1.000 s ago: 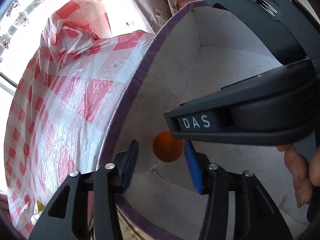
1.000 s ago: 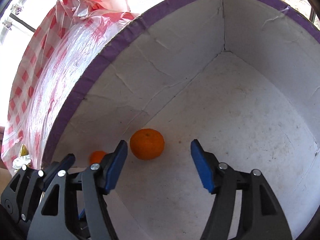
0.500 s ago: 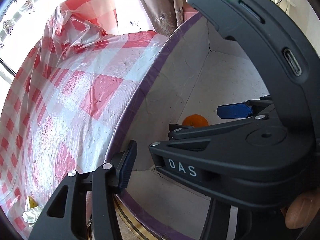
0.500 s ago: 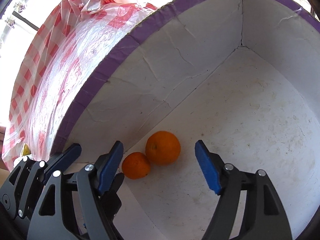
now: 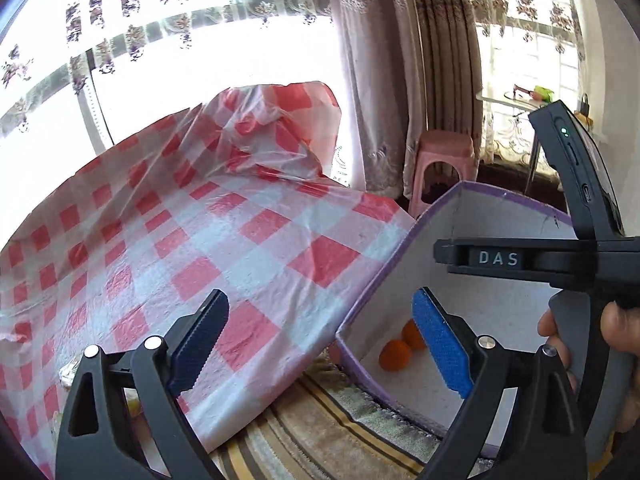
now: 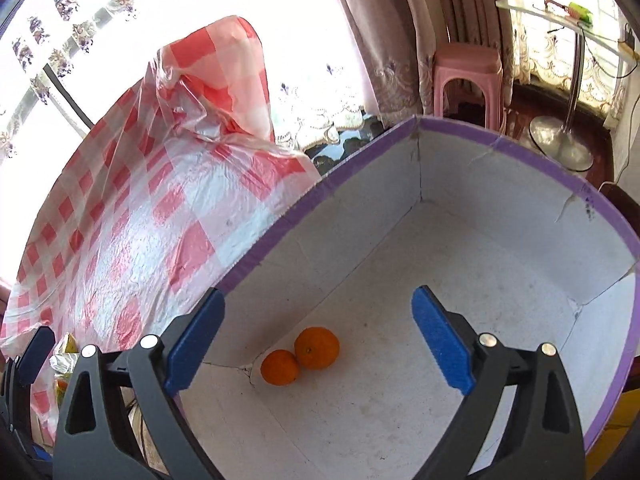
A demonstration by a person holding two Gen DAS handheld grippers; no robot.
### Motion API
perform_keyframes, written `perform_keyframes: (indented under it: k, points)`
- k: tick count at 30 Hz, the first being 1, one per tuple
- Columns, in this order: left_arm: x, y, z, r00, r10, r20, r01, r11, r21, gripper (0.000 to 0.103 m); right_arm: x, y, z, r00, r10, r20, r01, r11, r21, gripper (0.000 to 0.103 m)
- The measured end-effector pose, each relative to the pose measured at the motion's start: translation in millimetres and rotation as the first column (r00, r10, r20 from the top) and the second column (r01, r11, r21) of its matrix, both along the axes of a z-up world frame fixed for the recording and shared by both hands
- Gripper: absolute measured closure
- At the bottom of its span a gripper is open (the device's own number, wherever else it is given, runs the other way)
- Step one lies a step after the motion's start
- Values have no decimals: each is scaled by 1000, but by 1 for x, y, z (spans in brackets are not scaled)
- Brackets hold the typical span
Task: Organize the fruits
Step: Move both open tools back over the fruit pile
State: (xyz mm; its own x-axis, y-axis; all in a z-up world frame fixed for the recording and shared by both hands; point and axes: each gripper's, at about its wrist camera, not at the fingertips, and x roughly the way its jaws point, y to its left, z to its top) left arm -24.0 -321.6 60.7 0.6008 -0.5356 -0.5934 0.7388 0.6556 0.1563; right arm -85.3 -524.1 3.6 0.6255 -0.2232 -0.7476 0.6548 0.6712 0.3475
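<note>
Both grippers lifted clear of box (image 6: 460,132), jaws just opened wide, empty; two oranges (image 6: 300,356) dropped in corner; next: fetch another fruit

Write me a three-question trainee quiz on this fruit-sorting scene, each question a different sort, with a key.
1. True or false: the two oranges touch each other in a corner of the purple-rimmed box.
2. Multiple choice: what does the right gripper hold?
A. an orange
B. the checked plastic sheet
C. nothing
3. Fill in: the red-and-white checked plastic sheet lies ______ the box, not in it.

Key: 1 true. 2 C: its jaws stand open above the box, having just opened wider, with nothing pressed between them. 3 beside.
</note>
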Motion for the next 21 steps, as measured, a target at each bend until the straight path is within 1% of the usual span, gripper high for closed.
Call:
perform_keyframes:
  k: [1, 3, 4, 6, 7, 10, 15, 16, 18, 21]
  points:
    - [3, 11, 4, 1000, 27, -1, -27, 999, -26, 13, -4, 3, 9, 1000, -20, 4, 20, 998, -60, 1]
    - [5, 33, 11, 998, 65, 0, -65, 995, -82, 13, -7, 16, 27, 999, -36, -3, 35, 981, -190, 1]
    - [7, 44, 14, 996, 90, 0, -89, 991, -98, 13, -8, 21, 33, 1000, -11, 7, 13, 976, -219, 1]
    - [8, 69, 19, 991, 132, -12, -132, 984, -121, 13, -9, 30, 42, 1000, 7, 20, -2, 975, -220, 1]
    - [11, 80, 20, 989, 147, -29, -150, 981, -125, 13, -10, 35, 47, 999, 24, 43, -14, 976, -219, 1]
    - [16, 115, 19, 978, 194, -70, -202, 970, -133, 13, -11, 54, 56, 990, 103, 100, -78, 971, -226, 1]
    - [16, 171, 13, 956, 272, -111, -286, 947, -146, 13, 0, 96, 62, 961, 229, 156, -192, 956, -221, 1]
    - [16, 183, 12, 949, 289, -125, -306, 939, -154, 13, 3, 107, 62, 954, 257, 153, -219, 949, -225, 1]
    - [18, 207, 11, 935, 319, -157, -344, 923, -174, 13, 11, 128, 61, 932, 333, 144, -292, 924, -248, 1]
    - [21, 238, 10, 913, 366, -181, -398, 899, -186, 13, 18, 155, 58, 910, 390, 142, -347, 902, -256, 1]
